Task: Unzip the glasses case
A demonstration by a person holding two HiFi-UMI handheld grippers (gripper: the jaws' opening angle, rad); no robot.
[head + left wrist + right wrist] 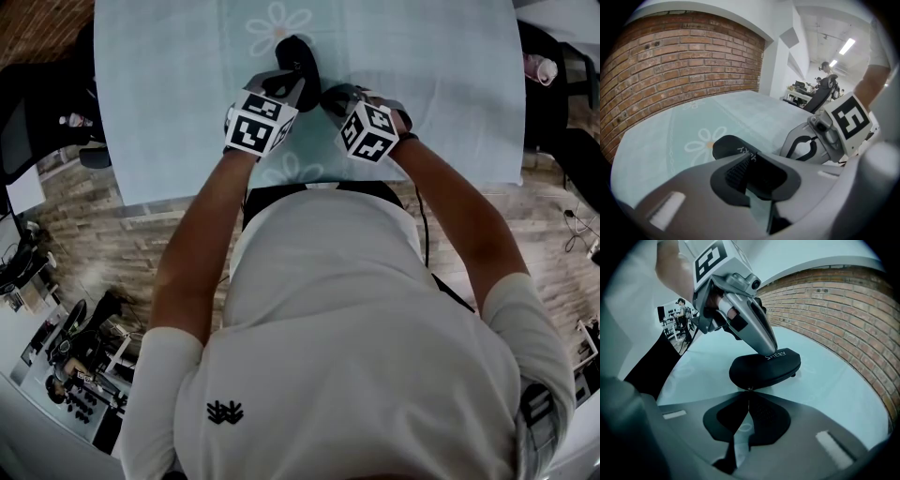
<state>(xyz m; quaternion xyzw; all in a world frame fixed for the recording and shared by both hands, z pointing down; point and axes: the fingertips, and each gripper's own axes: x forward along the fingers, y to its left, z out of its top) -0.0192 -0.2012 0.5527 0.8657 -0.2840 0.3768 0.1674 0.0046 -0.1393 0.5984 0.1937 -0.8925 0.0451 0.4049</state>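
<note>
Head view: a table under a pale blue cloth [441, 84] with daisy prints. The black glasses case [300, 54] lies on the cloth near the table's middle, just in front of the person. Both grippers meet at it. The left gripper [289, 82] is at the case's near left side, and the right gripper [331, 97] is just beside it on the right. The two marker cubes are close together.

Left gripper view: the jaws are closed on one end of the case, which sits between the ribbed dark pads. White lettering on the case shows just above them. A daisy print [705, 143] lies beside the case, and a brick wall [684, 56] stands behind the table.

Right gripper view: the jaws are together at their tips, which touch the near edge of the case at its seam. A tiny shiny spot shows there, but it is too small to name. The left gripper's silver finger presses on top of the case. The case looks zipped.
</note>
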